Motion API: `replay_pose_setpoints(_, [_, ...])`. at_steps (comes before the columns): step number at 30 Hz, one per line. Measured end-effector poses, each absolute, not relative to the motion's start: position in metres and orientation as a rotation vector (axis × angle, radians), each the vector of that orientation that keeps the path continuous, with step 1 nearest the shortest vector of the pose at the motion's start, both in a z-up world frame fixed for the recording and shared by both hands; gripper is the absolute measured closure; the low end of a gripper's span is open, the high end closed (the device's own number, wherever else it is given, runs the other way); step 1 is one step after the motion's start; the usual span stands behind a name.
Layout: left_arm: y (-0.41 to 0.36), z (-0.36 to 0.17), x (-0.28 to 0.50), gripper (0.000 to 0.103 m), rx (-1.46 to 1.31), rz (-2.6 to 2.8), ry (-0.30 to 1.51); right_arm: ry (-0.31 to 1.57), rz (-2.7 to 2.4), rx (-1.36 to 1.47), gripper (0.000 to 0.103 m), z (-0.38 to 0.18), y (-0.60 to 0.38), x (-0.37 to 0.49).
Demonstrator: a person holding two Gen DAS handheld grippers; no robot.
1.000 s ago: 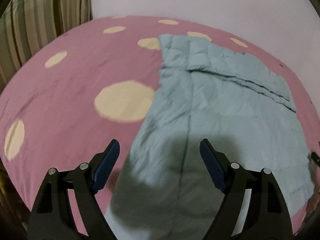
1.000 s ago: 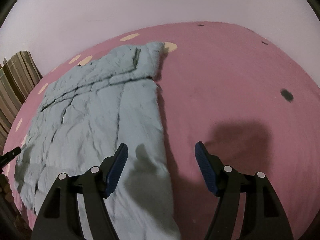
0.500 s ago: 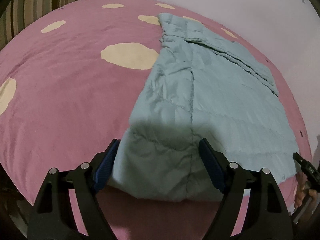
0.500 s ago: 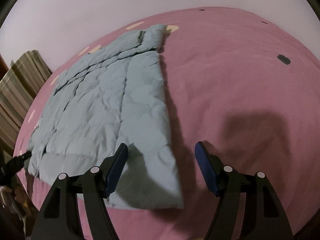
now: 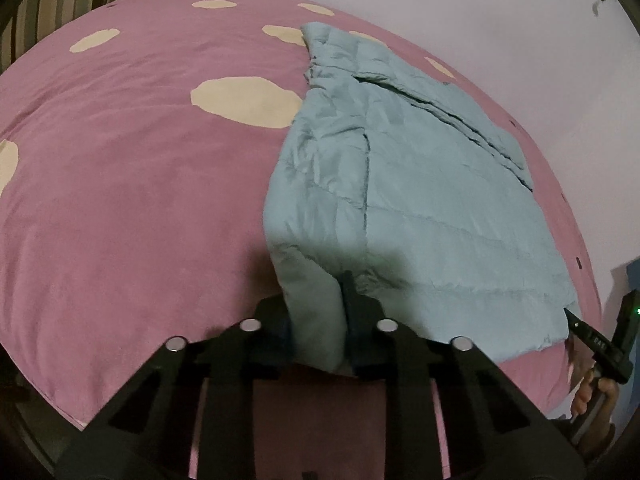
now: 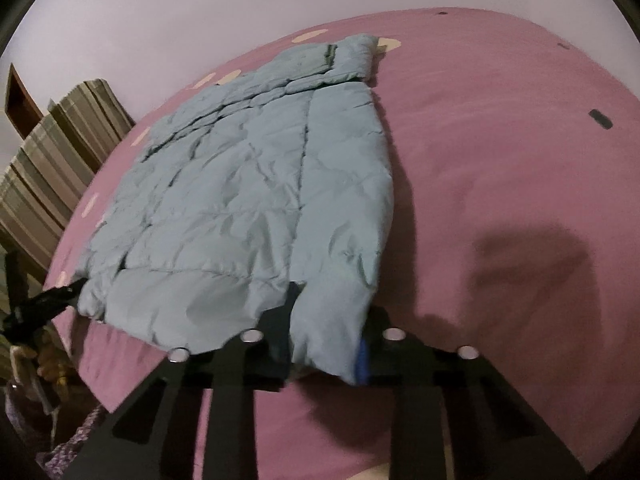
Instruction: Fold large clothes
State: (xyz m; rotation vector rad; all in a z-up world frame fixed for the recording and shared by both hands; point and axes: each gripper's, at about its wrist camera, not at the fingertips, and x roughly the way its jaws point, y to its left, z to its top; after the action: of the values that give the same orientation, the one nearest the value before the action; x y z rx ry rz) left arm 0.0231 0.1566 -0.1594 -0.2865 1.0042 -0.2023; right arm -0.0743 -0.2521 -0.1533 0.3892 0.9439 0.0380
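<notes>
Jacket (image 5: 420, 200) first: the pale blue quilted jacket lay flat on the pink bed cover (image 5: 140, 200), collar toward the far wall and hem toward the near edge of the bed; its sleeves seemed already folded in across the body, though I could not make that out for certain; the left tongs (image 5: 318, 320) had just been closing and now pinched the near left corner of the hem, the padded cloth bunched up between the pads; the right tongs (image 6: 326, 332) had likewise just been closing and held the near right corner, a thick wad of fabric pressed between the black finger and the blue-padded one; each set of tongs could be glimpsed at the rim of the other's view, at opposite ends of the hem; so the step in hand looked to be the grasp of the hem, ready for the lengthwise fold; the next move, as I judged it, called for both corners to be lifted together and carried evenly toward the collar, kept level so the puffy filling did not skew or slide; the slippery shell might slip from a shallow pinch, so a firm hold mattered.
</notes>
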Motion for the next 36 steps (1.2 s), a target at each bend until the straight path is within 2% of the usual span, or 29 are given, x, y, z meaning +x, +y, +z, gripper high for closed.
replay_pose_setpoints(2, [0.157, -0.155, 0.022, 0.092, -0.296, -0.208, 0.991, 0.94, 0.063, 0.423, 0.092, -0.152, -0.253, -0.074])
replay_pose_setpoints(4, [0.156, -0.145, 0.022, 0.097, -0.298, -0.209, 0.965, 0.928, 0.098, 0.455, 0.094, -0.146, -0.253, -0.072])
replay_pose_setpoints(11, [0.152, -0.094, 0.05, 0.098, -0.305, -0.217, 0.846, 0.824, 0.182, 0.514, 0.095, -0.107, -0.259, -0.046])
replay_pose_setpoints(18, [0.135, -0.054, 0.14, 0.098, -0.246, -0.188, 0.752, 0.724, 0.17, 0.541, 0.095, -0.073, -0.288, 0.032])
replay_pose_setpoints(22, [0.122, -0.057, 0.203, 0.098, -0.224, -0.155, 0.767, 0.722, 0.135, 0.571, 0.095, -0.075, -0.309, 0.098])
replay_pose_setpoints(28, [0.107, -0.092, 0.279, 0.098, -0.177, -0.101, 0.838, 0.794, 0.086, 0.601, 0.095, -0.111, -0.323, 0.17])
replay_pose_setpoints(36, [0.097, -0.135, 0.307, 0.098, -0.111, -0.088, 0.915, 0.87, 0.062, 0.61, 0.095, -0.15, -0.323, 0.2])
